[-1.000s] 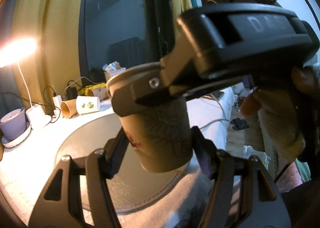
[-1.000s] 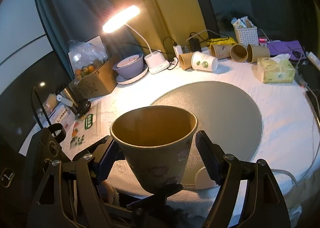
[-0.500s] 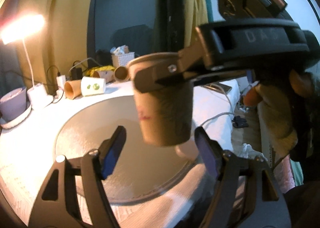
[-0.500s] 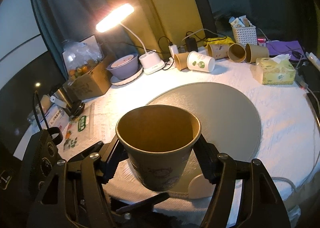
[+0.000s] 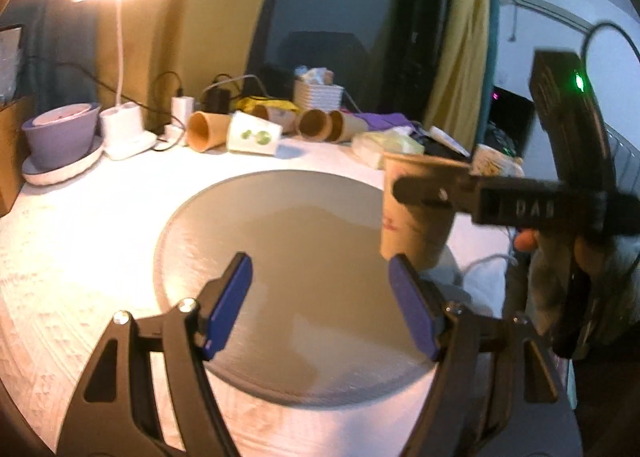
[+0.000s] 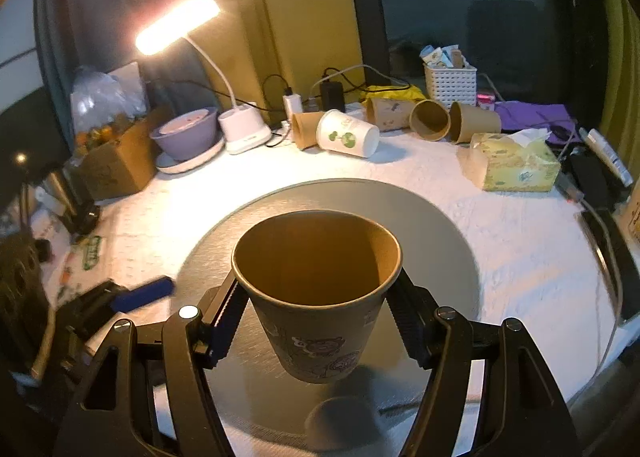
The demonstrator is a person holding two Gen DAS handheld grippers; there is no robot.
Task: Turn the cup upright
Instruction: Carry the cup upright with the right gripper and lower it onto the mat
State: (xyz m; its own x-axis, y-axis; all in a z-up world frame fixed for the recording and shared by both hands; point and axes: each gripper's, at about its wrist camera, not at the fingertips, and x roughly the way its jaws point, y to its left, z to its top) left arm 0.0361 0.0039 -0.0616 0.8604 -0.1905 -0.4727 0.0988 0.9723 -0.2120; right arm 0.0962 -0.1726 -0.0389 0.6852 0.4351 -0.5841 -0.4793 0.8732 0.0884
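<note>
The right gripper (image 6: 318, 331) pinches the brown paper cup (image 6: 316, 289) between its two fingers, mouth up and roughly upright, raised above the near part of the round grey mat (image 6: 448, 241); a shadow lies on the mat under it. In the left wrist view the same cup (image 5: 414, 213) hangs over the mat's right edge, a dark finger of the right gripper (image 5: 436, 193) crossing its upper wall. The left gripper (image 5: 320, 297) is spread wide with nothing between its blue pads, above the near half of the mat (image 5: 280, 217).

The mat itself carries nothing else. Behind it, on the white tablecloth (image 6: 520, 249), a row of cups lies on its side: a white cup with green print (image 6: 347, 133) and several brown ones (image 6: 430, 120). Right of the mat sits a tissue box (image 6: 514, 167); behind the cups, a white basket (image 6: 450, 84). Left of the mat's far edge stand a lit desk lamp (image 6: 178, 23), a purple bowl (image 6: 186, 135) on a plate, and a cardboard box (image 6: 114, 165).
</note>
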